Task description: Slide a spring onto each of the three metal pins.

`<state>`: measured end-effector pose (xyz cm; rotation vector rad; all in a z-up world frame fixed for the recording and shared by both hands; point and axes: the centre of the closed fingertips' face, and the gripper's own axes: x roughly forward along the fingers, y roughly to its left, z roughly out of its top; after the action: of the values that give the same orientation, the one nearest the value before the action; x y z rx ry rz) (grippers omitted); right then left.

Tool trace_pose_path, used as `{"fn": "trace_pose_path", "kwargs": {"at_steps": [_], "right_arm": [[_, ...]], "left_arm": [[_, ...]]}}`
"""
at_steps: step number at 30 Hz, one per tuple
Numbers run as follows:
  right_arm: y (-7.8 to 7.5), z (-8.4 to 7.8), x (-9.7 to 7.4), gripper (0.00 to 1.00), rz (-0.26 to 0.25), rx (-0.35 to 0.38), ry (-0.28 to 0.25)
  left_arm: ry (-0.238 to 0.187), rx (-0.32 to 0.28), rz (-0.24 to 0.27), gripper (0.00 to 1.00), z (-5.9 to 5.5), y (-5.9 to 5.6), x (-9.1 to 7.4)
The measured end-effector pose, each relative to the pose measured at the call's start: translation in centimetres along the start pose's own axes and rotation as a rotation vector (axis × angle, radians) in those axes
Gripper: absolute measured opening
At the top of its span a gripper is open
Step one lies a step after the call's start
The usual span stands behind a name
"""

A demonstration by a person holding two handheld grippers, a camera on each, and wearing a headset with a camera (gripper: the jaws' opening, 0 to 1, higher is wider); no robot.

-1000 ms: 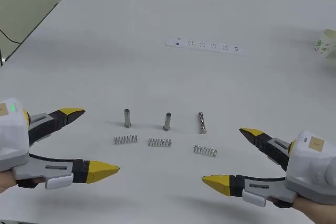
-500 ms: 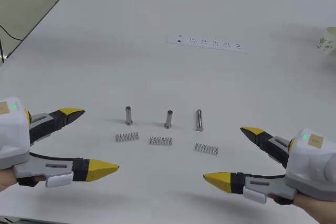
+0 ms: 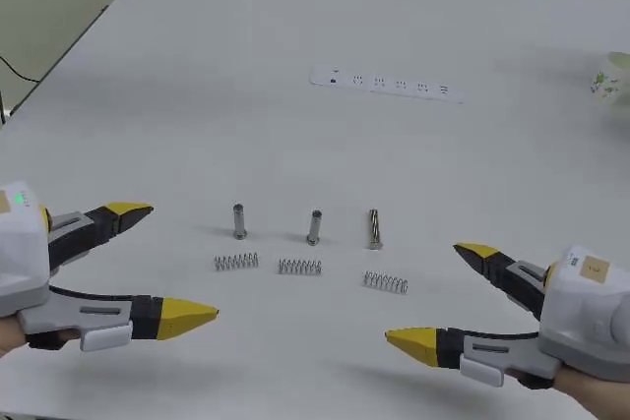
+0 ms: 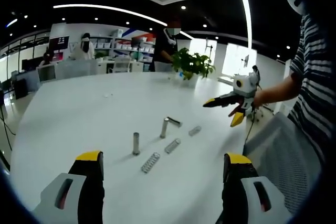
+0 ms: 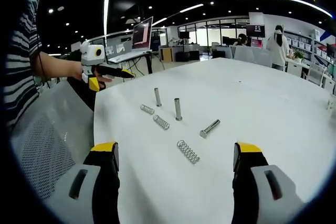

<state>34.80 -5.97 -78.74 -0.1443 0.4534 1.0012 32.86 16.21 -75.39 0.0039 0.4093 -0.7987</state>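
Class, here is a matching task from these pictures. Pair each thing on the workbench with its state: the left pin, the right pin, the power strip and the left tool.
Column one:
1. left pin
2. right pin
3. power strip
4. left tool

Column two:
A. lies on its side
B. open, holding nothing
C. stands upright
D. white, with a row of sockets

Pairs: 1-C; 2-A; 3-D; 4-B

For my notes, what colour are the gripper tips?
Yellow fingertips, clearest in the head view.
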Motion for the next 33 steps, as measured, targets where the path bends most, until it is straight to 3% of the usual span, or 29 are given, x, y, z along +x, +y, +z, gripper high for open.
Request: {"fn": "trace_pose_path", "kwargs": {"at_steps": [12, 21, 33], "right_arm": [[-0.6, -0.2, -0.7, 0.9, -0.014, 0.003, 0.003], [0.5, 0.7, 0.6, 0.9, 0.019, -0.022, 0.002], [0.5, 0.7, 1.1, 0.89, 0.03, -0.019, 0.012]], "left_arm": [[0.014, 0.002, -0.041, 0.91, -0.2, -0.6, 0.7], [0.007, 0.012, -0.067, 0.91, 0.6, -1.2, 2.3], [0.007, -0.004, -0.05, 0.91, 0.2, -0.4, 1.8]]}}
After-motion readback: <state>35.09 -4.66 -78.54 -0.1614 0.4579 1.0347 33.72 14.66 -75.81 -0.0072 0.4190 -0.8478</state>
